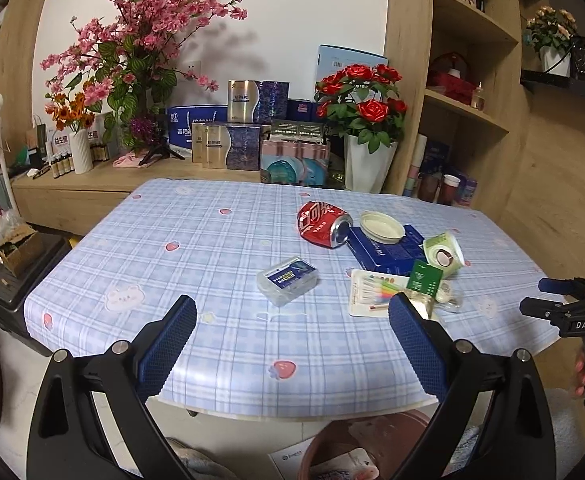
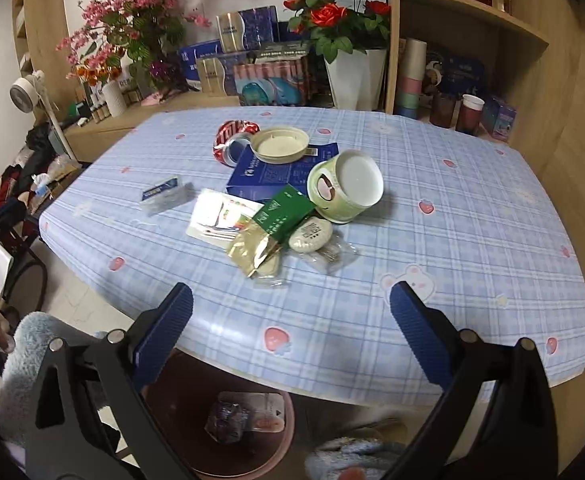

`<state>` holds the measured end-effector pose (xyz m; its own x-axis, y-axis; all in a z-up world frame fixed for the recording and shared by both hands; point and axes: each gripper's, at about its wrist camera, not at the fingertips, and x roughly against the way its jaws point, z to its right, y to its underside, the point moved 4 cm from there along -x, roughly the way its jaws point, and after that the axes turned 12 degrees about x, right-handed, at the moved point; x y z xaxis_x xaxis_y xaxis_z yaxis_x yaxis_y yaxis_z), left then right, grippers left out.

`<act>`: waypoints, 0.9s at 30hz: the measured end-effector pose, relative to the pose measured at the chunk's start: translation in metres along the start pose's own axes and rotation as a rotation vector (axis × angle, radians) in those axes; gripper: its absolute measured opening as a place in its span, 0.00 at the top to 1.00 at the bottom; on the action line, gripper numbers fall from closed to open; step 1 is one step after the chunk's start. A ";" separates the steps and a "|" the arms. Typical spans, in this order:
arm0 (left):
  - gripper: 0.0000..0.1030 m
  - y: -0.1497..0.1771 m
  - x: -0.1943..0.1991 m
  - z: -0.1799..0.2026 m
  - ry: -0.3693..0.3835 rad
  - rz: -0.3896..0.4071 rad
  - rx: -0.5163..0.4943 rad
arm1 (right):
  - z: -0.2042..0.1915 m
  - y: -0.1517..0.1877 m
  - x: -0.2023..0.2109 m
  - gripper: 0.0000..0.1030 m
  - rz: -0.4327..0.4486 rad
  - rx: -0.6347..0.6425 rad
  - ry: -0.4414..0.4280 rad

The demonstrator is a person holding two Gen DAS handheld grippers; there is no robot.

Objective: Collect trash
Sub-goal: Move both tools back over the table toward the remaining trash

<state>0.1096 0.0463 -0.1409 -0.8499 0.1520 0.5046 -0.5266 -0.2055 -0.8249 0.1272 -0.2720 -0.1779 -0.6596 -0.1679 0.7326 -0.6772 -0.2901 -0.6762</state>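
Trash lies on the blue checked table (image 1: 212,240): a crushed red can (image 1: 324,226), a cream lid (image 1: 382,227) on a dark blue box (image 1: 388,254), a tipped green cup (image 1: 444,254), a clear plastic box (image 1: 288,280), a white blister pack (image 1: 372,292) and a green packet (image 1: 424,278). My left gripper (image 1: 292,308) hangs open and empty over the near edge. My right gripper (image 2: 292,296) is also open and empty, just short of a gold wrapper (image 2: 252,252) and a pale oval packet (image 2: 310,234). A brownish-pink bin (image 2: 248,428) under the table edge holds wrappers.
A wooden sideboard (image 1: 92,184) behind the table carries boxes, pink blossoms (image 1: 144,20) and a white pot of red roses (image 1: 366,120). Shelves (image 1: 472,40) stand at the right. A black stand with clutter (image 1: 12,264) sits left of the table. The right gripper (image 1: 564,308) shows at the right edge.
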 end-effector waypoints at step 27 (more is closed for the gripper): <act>0.06 -0.012 -0.077 -0.012 -0.009 -0.124 -0.049 | 0.057 -0.019 -0.078 0.05 -0.068 -0.035 0.046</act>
<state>0.1817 0.0484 -0.1726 -0.7785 0.1648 0.6056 -0.6262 -0.1381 -0.7674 0.2100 -0.3069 -0.2183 -0.6257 -0.1056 0.7729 -0.7310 -0.2665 -0.6282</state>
